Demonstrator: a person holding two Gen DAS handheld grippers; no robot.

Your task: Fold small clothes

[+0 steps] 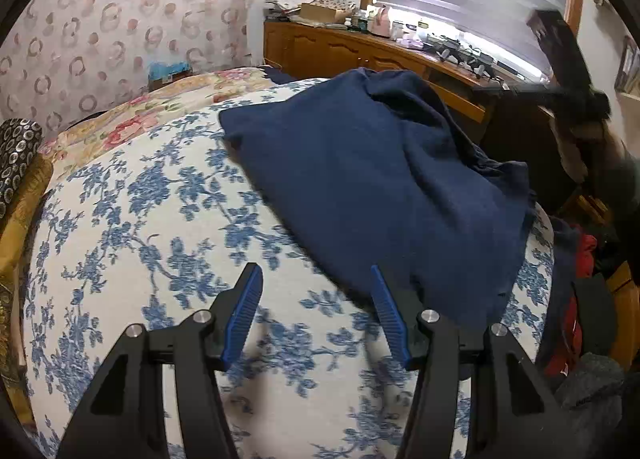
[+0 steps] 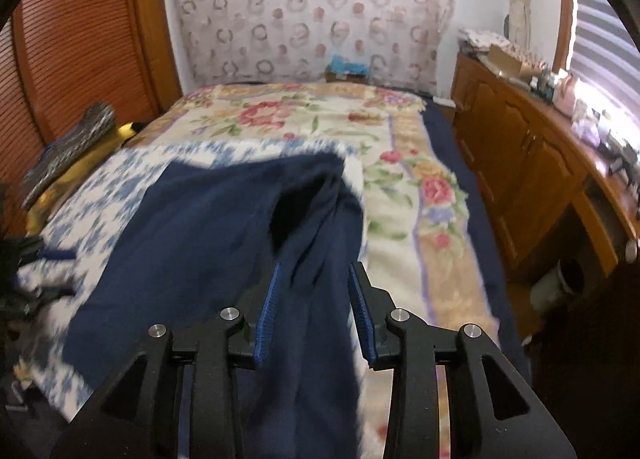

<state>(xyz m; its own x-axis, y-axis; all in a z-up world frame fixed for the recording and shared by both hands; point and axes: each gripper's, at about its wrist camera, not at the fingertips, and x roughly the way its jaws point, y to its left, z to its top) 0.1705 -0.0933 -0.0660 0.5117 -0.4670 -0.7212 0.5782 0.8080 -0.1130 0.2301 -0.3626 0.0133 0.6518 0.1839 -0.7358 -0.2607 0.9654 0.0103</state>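
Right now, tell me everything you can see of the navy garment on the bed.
The navy garment is a dark blue, soft, knit-looking cloth, plain, with no print visible. It lies spread but rumpled on the blue-flowered sheet, bunched into folds along its window-side edge. In the right wrist view a strip of it runs between the fingers of the right gripper, whose jaws stand apart around it. The left gripper is open beside its near edge, not touching it.
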